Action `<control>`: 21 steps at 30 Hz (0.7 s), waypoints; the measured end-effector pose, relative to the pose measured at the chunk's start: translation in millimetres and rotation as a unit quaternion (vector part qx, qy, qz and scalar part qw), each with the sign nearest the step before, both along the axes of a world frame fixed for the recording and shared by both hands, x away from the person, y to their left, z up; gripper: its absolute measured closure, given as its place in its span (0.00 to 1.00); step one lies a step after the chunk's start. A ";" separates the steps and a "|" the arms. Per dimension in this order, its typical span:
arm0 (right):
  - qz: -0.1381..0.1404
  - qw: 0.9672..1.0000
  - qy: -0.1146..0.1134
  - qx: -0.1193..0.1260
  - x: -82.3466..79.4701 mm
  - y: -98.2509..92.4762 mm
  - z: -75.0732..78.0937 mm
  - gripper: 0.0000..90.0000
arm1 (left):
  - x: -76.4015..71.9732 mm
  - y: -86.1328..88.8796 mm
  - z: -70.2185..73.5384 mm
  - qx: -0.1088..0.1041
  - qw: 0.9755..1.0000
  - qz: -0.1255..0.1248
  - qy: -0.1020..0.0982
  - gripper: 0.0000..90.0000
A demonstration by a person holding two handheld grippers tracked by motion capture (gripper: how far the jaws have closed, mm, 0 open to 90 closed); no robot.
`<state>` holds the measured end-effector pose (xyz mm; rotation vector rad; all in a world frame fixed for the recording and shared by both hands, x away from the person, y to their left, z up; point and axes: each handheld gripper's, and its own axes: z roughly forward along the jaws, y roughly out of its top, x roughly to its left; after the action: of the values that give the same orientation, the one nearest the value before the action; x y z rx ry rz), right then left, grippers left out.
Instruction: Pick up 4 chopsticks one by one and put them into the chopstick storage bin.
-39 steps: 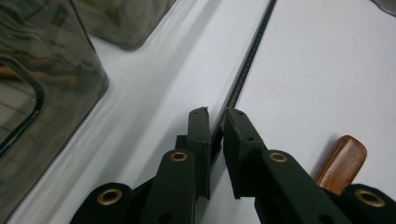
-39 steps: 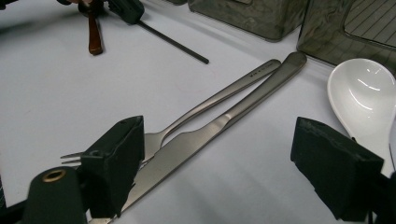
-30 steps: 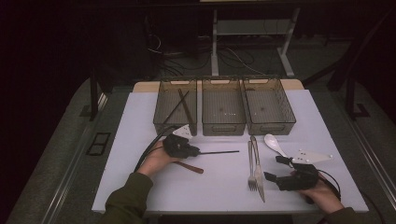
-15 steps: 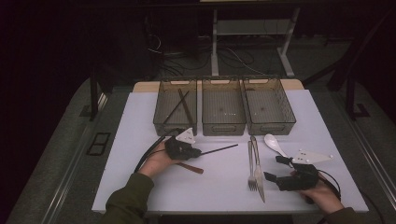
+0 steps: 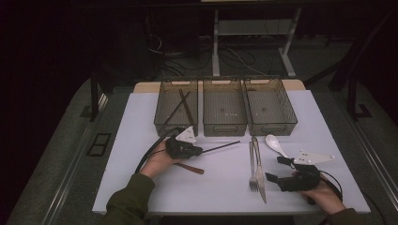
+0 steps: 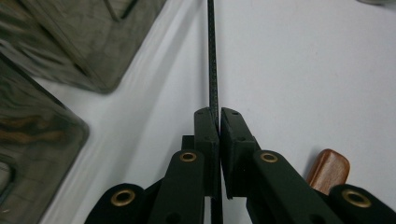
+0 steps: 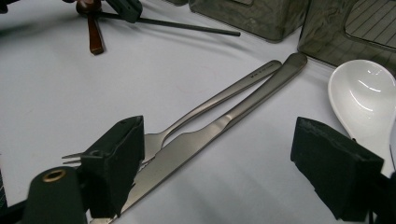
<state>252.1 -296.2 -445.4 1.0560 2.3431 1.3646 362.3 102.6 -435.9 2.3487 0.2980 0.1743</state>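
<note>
Chopstick (image 5: 220, 147), black and thin, lies on the white bench (image 5: 141, 122) just in front of the three clear bins (image 5: 224, 127), its near end pinched between your left gripper's (image 5: 199, 151) closed jaws. Your right gripper (image 5: 274, 169) holds nothing, jaws spread beside the knife (image 5: 259, 172) and fork (image 5: 252, 168), with the white spoon (image 5: 276, 145) nearby.

The left gripper (image 5: 197, 151) is pinching with its jaws nearly together (hand resting low), while the right gripper (image 5: 276, 169) is gaping wide open.
</note>
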 end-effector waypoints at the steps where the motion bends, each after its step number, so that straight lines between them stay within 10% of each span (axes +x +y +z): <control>1: 0.000 1.000 0.000 0.000 0.1 0.0 0.0 0.19 | -0.2 -0.1 1.2 -0.002 1.000 0.001 -0.002 0.95; 21: 0.000 1.000 -0.001 0.000 -0.4 -0.2 0.5 0.19 | -19.8 4.8 38.8 -0.061 0.998 0.018 0.003 0.95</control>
<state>251.7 -296.4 -444.8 1.0544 2.3400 1.3656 342.5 107.4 -397.1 2.2245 0.3436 0.1623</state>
